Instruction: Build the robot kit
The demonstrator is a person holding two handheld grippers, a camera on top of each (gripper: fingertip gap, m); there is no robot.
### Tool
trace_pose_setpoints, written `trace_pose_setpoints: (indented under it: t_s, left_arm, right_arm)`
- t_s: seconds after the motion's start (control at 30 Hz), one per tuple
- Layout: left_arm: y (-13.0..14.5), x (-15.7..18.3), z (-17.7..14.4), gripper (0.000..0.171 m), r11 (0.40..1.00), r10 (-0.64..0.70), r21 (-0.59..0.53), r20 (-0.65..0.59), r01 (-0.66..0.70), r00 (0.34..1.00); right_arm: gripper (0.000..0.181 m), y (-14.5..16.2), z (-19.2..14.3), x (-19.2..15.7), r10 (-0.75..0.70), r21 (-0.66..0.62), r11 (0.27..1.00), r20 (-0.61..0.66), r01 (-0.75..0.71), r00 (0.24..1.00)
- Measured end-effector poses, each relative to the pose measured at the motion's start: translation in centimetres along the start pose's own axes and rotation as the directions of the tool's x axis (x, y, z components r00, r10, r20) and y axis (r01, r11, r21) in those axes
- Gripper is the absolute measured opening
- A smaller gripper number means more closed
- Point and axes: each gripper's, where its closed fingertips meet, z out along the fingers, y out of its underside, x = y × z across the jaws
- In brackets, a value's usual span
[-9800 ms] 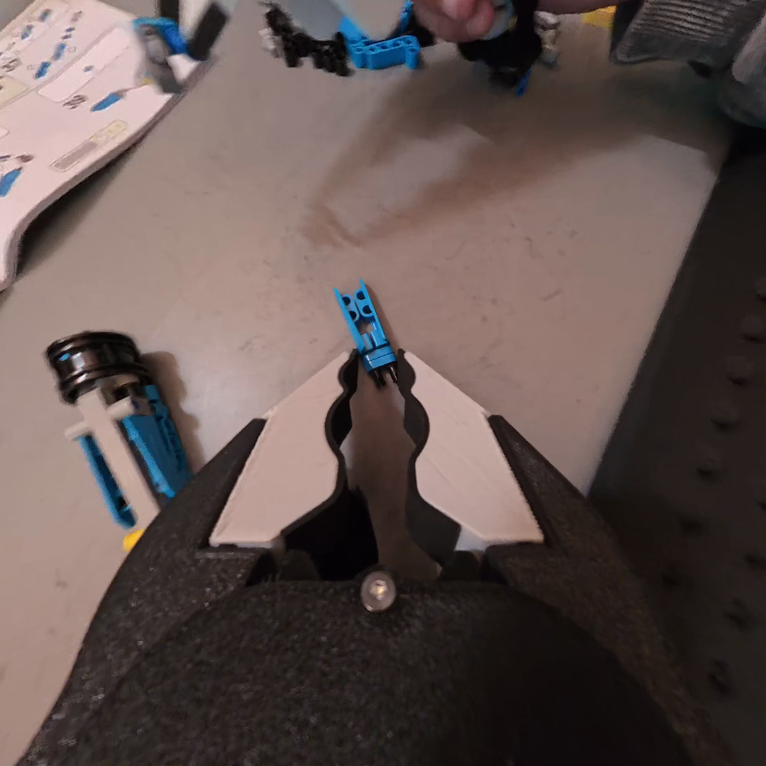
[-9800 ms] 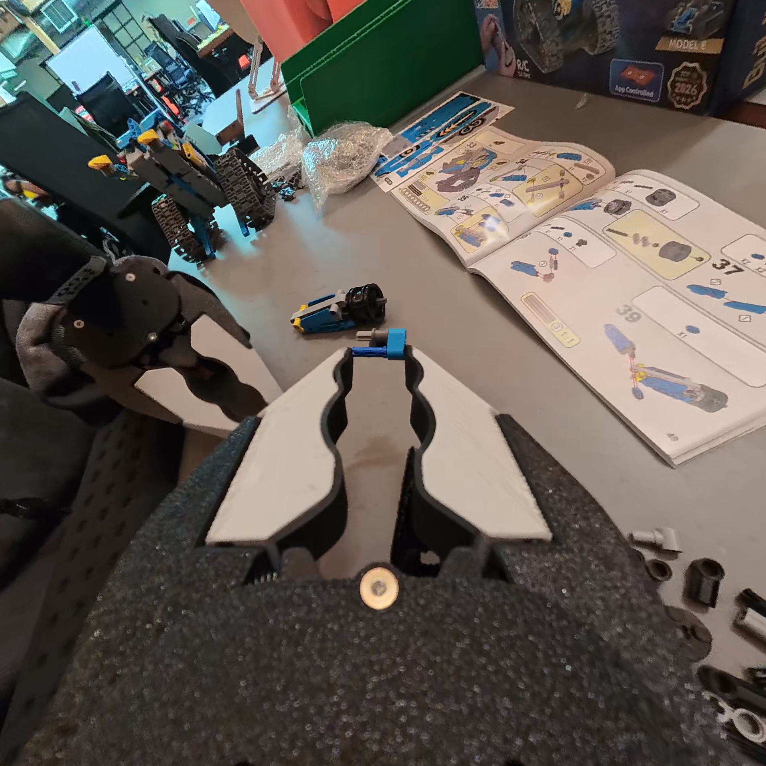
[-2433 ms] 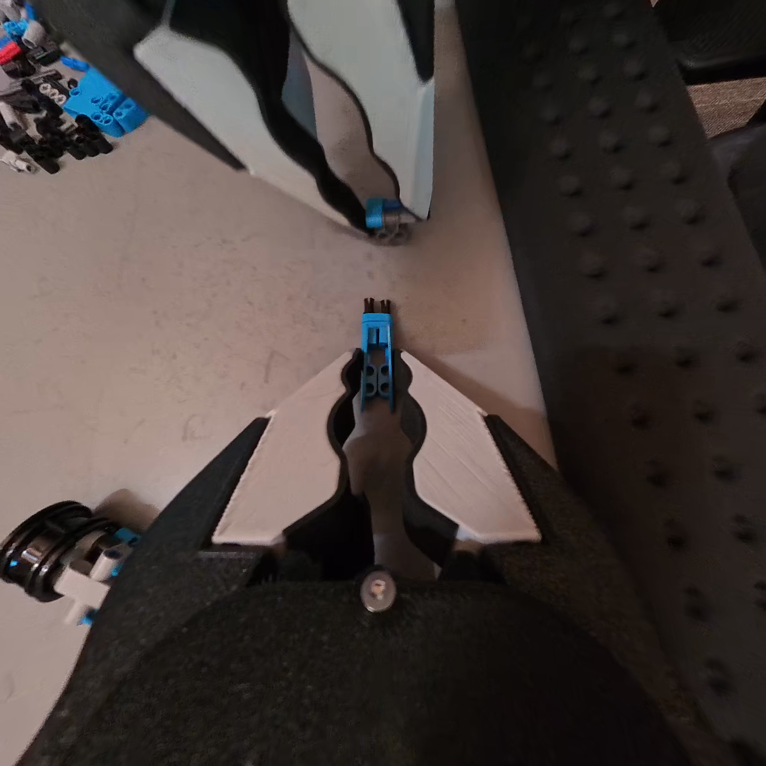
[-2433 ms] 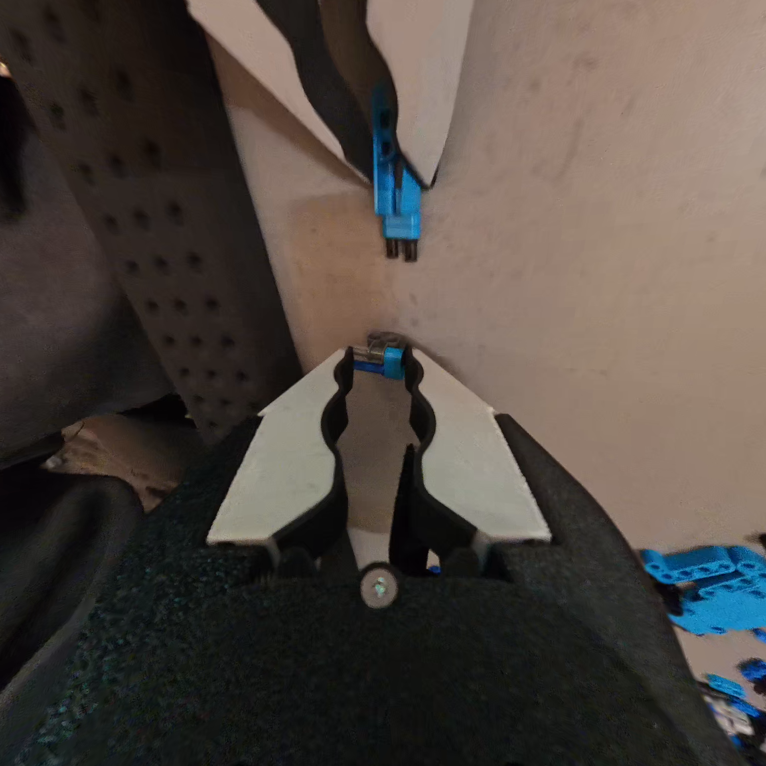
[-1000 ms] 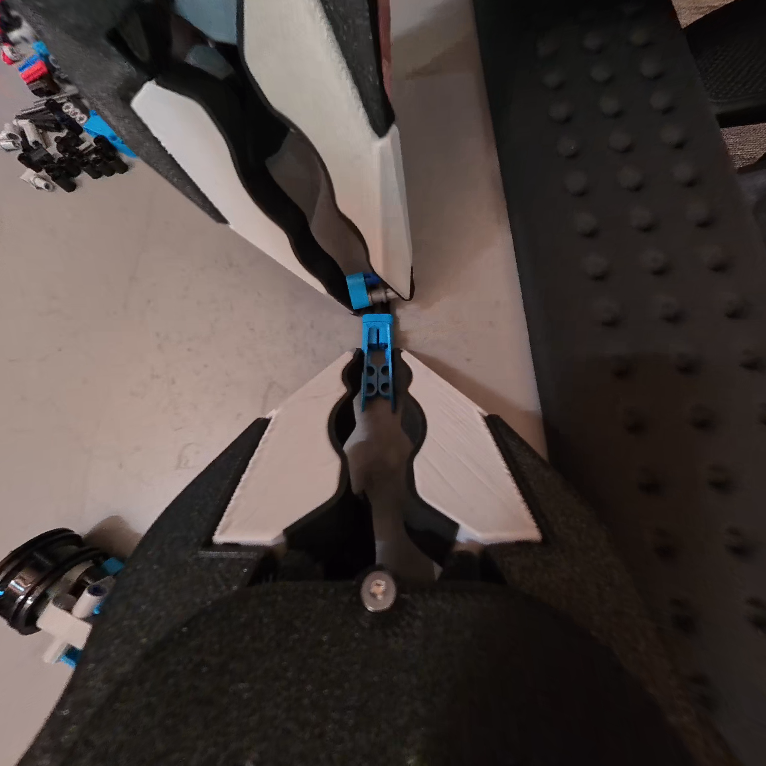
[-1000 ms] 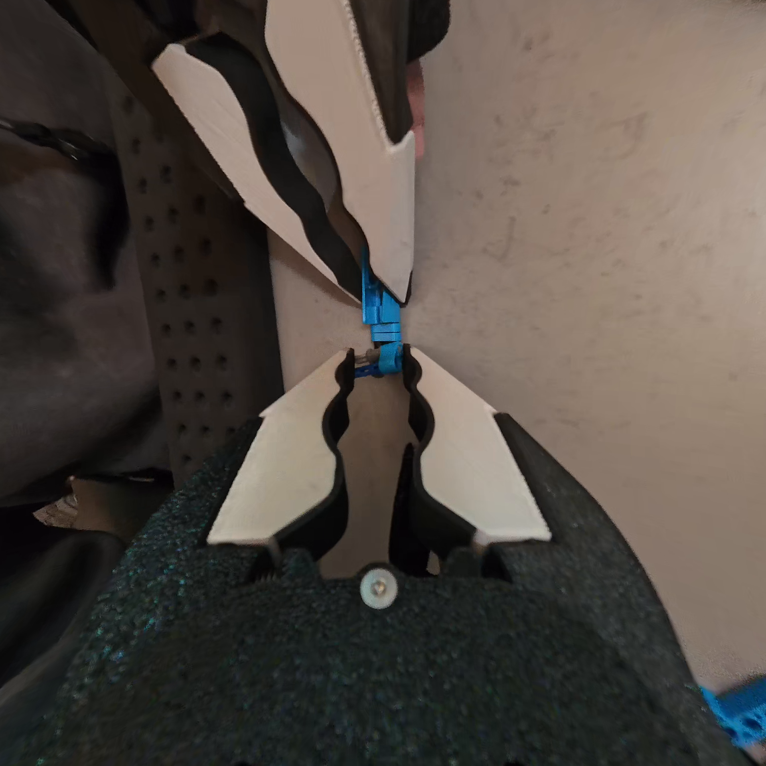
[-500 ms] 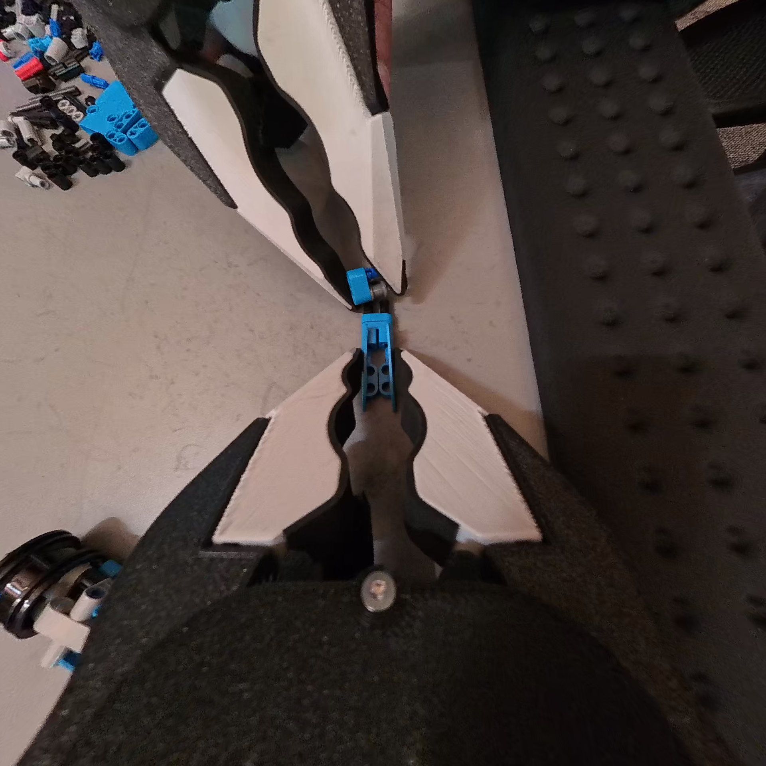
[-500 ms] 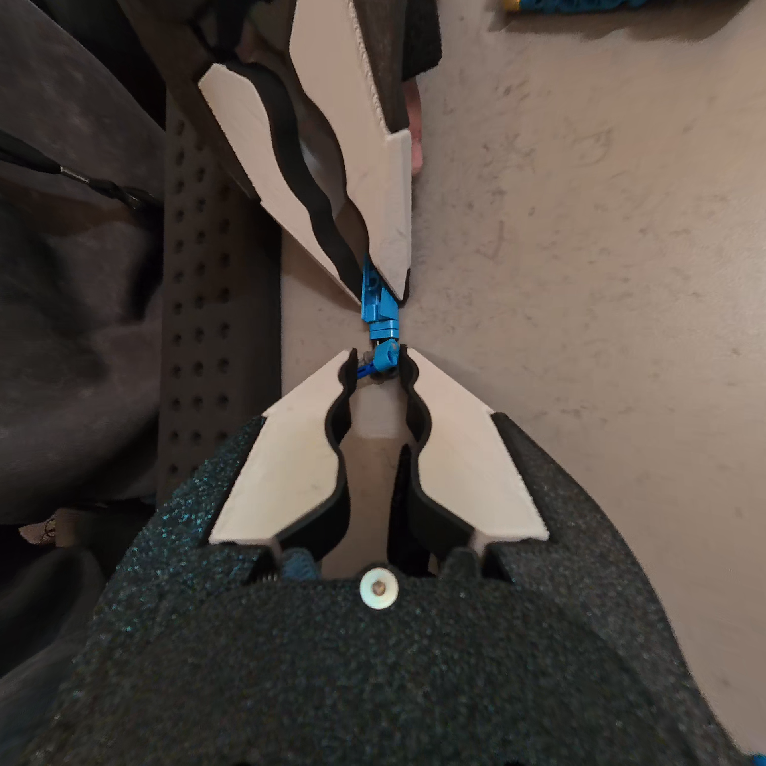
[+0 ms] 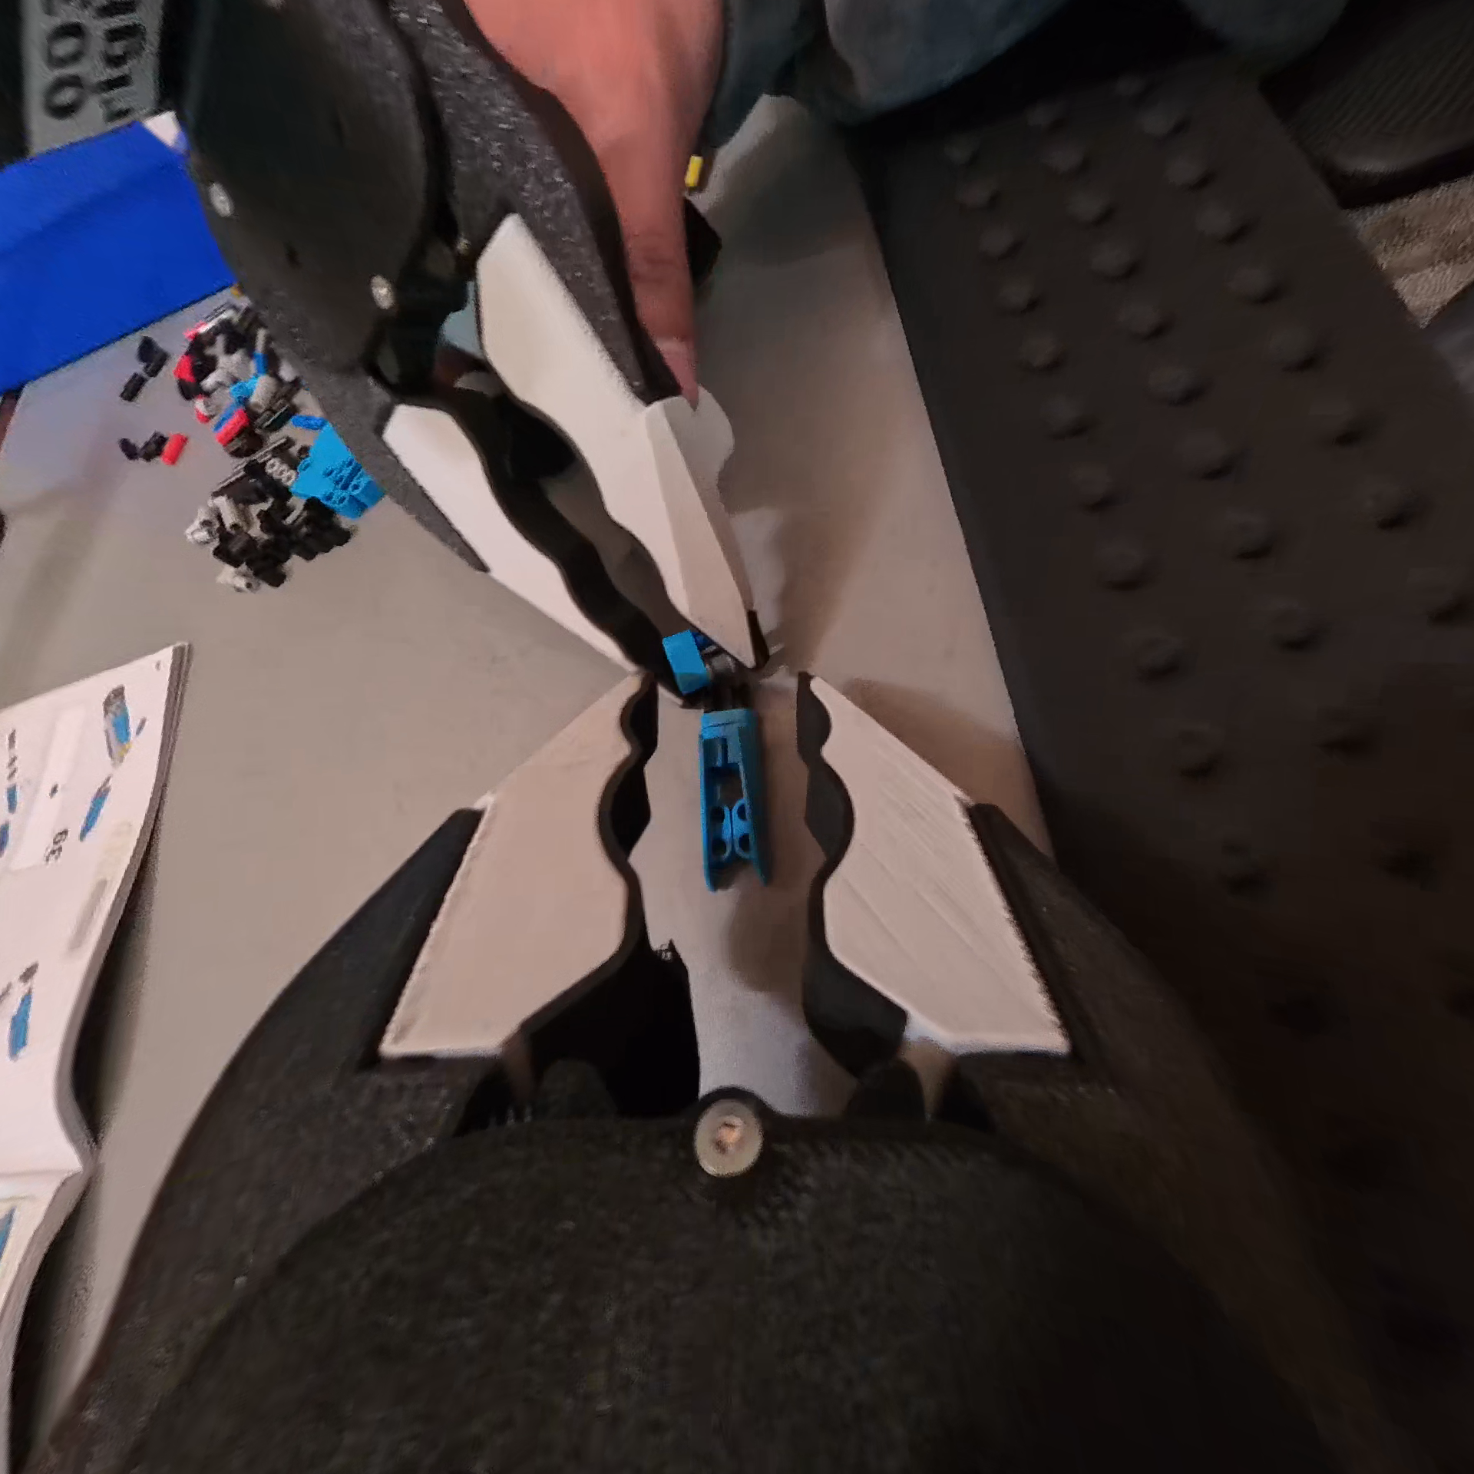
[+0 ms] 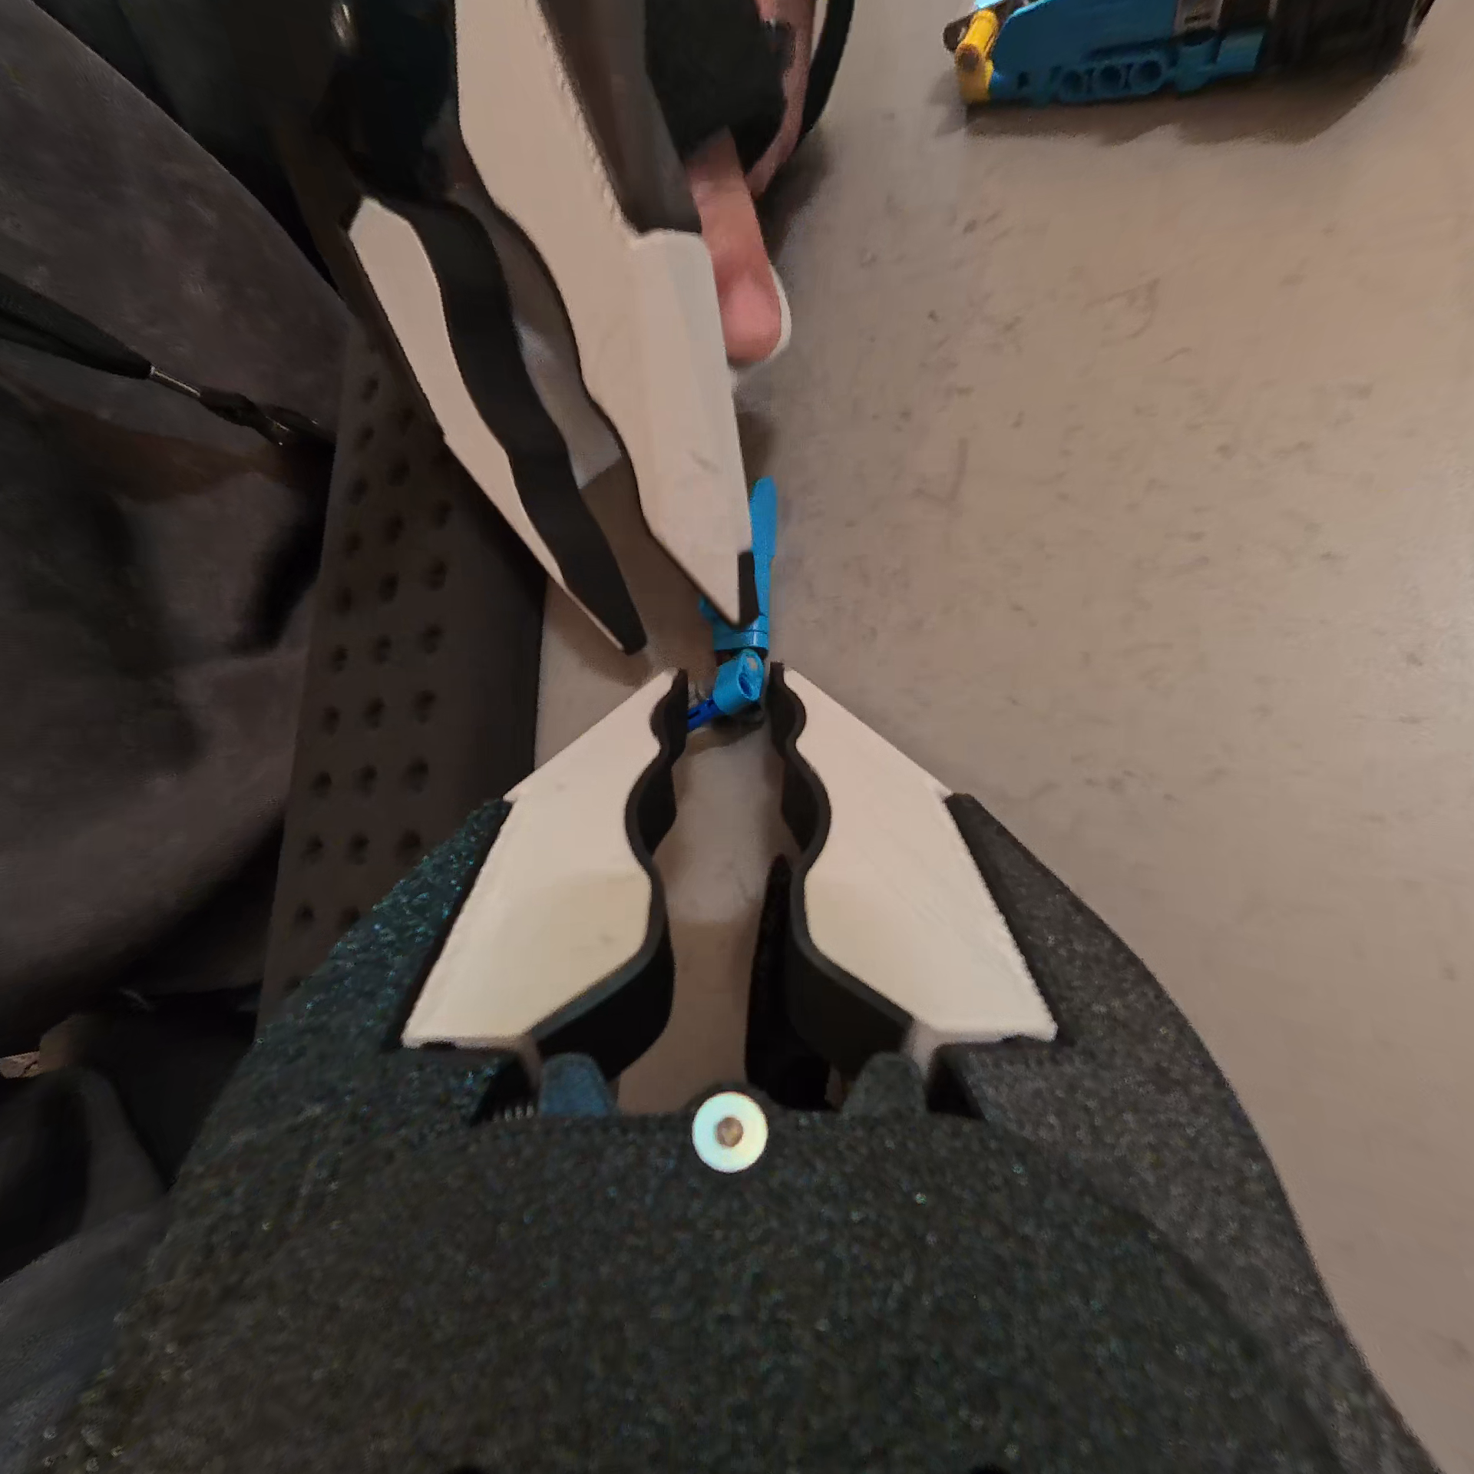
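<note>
Dim, warm indoor light; soft shadows on the grey table (image 10: pixel 1117 558). Wide-angle bending stretches the edges, and motion blur smears both views slightly.

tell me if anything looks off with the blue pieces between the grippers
The left gripper is open, so the long blue piece hangs between its fingers untouched, joined only to the small blue connector that the right gripper pinches. It sits slightly tilted.

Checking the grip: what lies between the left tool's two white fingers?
The left wrist view shows a long blue plastic beam there, gaps on both sides, meeting a small blue connector held by the right tool.
</note>
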Motion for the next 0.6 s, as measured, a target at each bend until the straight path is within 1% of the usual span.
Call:
trace_pose_setpoints:
  t_s: [0.13, 0.23, 0.3, 0.4, 0.53, 0.6]
  left_arm:
    - [0.3, 0.4, 1.0, 0.036, 1.0, 0.006, -0.03, -0.027, -0.007, 1.0]
    - [0.2, 0.0, 1.0, 0.032, 1.0, 0.012, -0.028, -0.009, -0.012, 1.0]
    - [-0.2, -0.3, 0.7, 0.033, 1.0, 0.03, -0.011, 0.023, -0.029, 0.999]
    - [-0.7, 0.0, 0.4, 0.032, 0.998, 0.056, 0.013, 0.021, -0.057, 0.998]
    - [-0.1, 0.2, 1.0, 0.033, 0.996, 0.092, -0.02, 0.026, -0.091, 0.995]
    - [0.1, 0.1, 1.1, 0.034, 0.996, 0.08, -0.028, 0.026, -0.079, 0.996]
  right_arm:
    - [0.02, 0.0, 0.0, 0.0, -0.018, 0.02, 1.0, -0.002, 0.018, 1.0]
    - [0.02, 0.0, 0.0, 0.0, -0.034, 0.034, 0.999, -0.009, 0.034, 0.999]
    - [0.02, 0.0, 0.0, 0.1, -0.037, 0.04, 0.998, -0.005, 0.037, 0.999]
    - [0.019, 0.0, -0.1, 0.1, -0.038, 0.049, 0.998, 0.001, 0.038, 0.999]
    - [0.02, 0.0, -0.2, 0.3, -0.042, 0.056, 0.998, -0.004, 0.043, 0.999]
    - [0.022, -0.2, -0.3, 0.5, -0.036, 0.066, 0.997, -0.01, 0.037, 0.999]
